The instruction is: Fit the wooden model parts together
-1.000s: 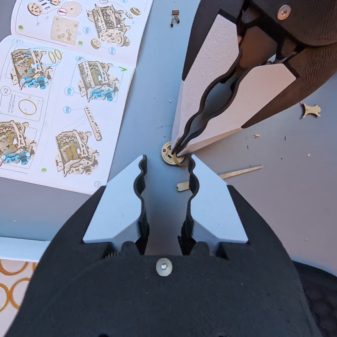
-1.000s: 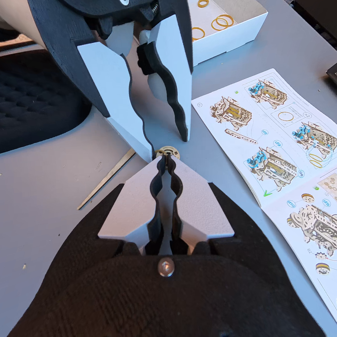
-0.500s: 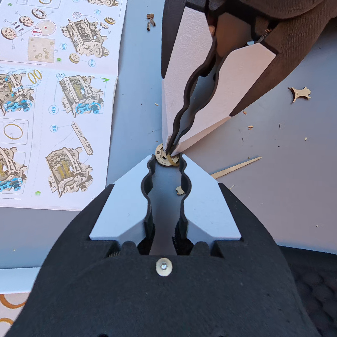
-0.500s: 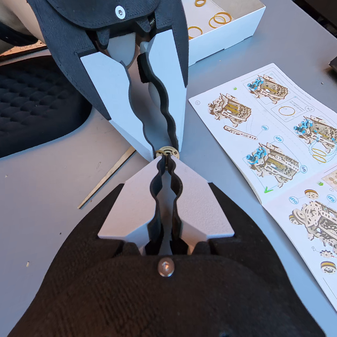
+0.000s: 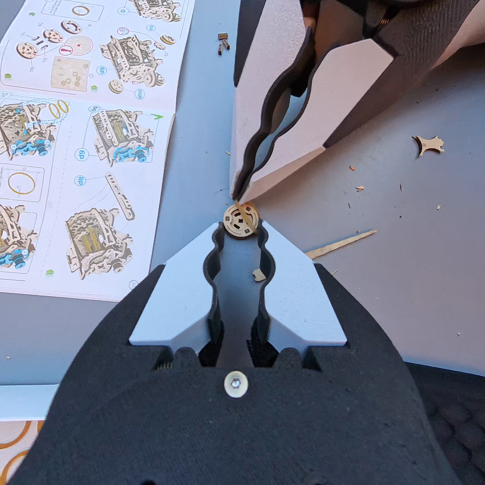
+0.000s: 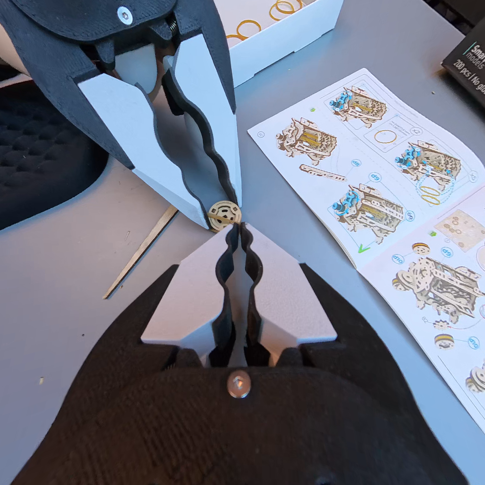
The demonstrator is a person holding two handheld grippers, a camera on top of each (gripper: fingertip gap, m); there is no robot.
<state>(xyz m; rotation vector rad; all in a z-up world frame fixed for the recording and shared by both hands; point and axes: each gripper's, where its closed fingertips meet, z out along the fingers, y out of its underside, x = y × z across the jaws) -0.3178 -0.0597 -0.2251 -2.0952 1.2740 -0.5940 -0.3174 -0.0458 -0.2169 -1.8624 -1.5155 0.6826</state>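
— Where's the part they're working on?

— The little wooden wheel [image 5: 241,222] lies flat on the grey table [image 5: 393,275], between the two tools. The left gripper [image 5: 240,225] has its fingertips [image 5: 219,228] on either side of the wheel's rim, pinching it edge to edge. The right gripper [image 6: 239,226] is squeezed tight on a thin yellow rubber band [image 5: 245,217] that runs across the wheel's face.

— How do you reckon those will handle?

— The wheel looks very light and thin, laser-cut ply full of slots, so I'd guess it's stiff but easy to snap or flick away. Holding it by the rim seems right; pressing on the pierced centre seems risky. The band is soft and stretchy, and I'd expect it to slip out of those tips or twang back if pulled hard.

— Anything nearby?

— The instruction booklet [image 6: 380,196] lies open to one side, a wooden stick [image 5: 341,242] and scraps lie close by, and a white box [image 6: 283,47] holds more bands.
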